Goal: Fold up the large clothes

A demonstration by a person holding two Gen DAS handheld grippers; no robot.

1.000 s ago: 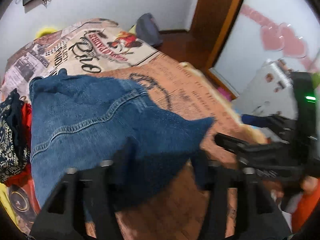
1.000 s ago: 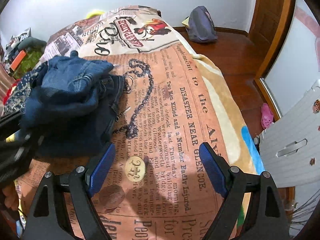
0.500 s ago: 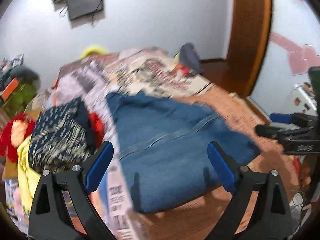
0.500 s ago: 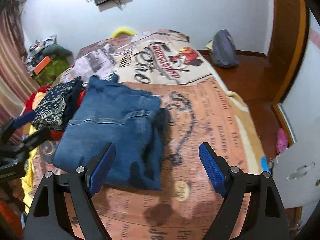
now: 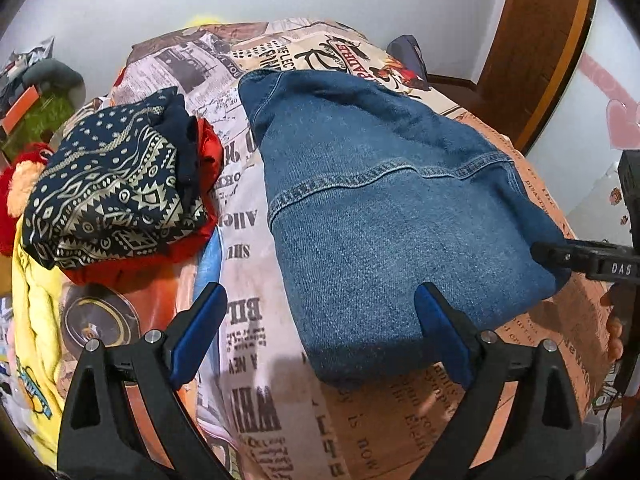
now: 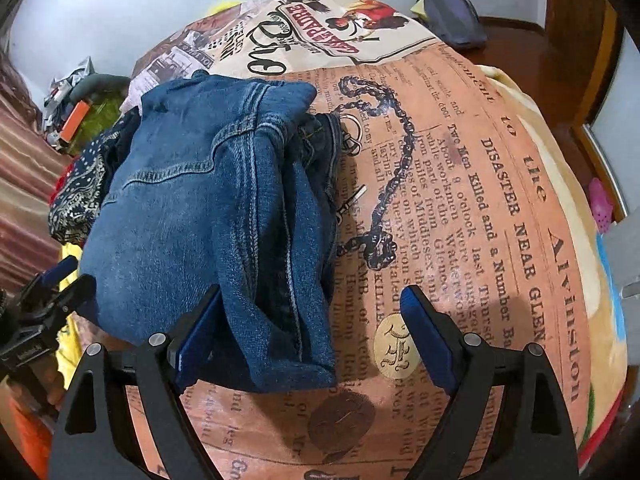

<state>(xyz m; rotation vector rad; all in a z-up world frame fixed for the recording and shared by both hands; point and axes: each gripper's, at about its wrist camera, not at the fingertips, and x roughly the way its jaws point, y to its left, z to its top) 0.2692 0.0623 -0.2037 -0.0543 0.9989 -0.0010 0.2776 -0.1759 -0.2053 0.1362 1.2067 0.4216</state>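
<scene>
Folded blue jeans (image 5: 384,208) lie on the newspaper-print bedspread (image 5: 248,248); they also show in the right wrist view (image 6: 208,216). My left gripper (image 5: 316,320) is open and empty, just in front of the jeans' near edge. My right gripper (image 6: 312,328) is open and empty, its jaws either side of the jeans' near right corner without gripping it. The right gripper shows at the jeans' right edge in the left wrist view (image 5: 576,260); the left one shows at far left in the right wrist view (image 6: 48,300).
A stack of folded clothes, dark patterned on red (image 5: 116,184), lies left of the jeans. A yellow garment (image 5: 32,320) lies at the bed's left edge. A grey bag (image 6: 452,12) sits on the wooden floor beyond the bed. A white cabinet (image 6: 624,264) stands right.
The left gripper let go of the jeans and drew back; the jeans now lie folded flat. Both grippers have come closer to the jeans' near edge.
</scene>
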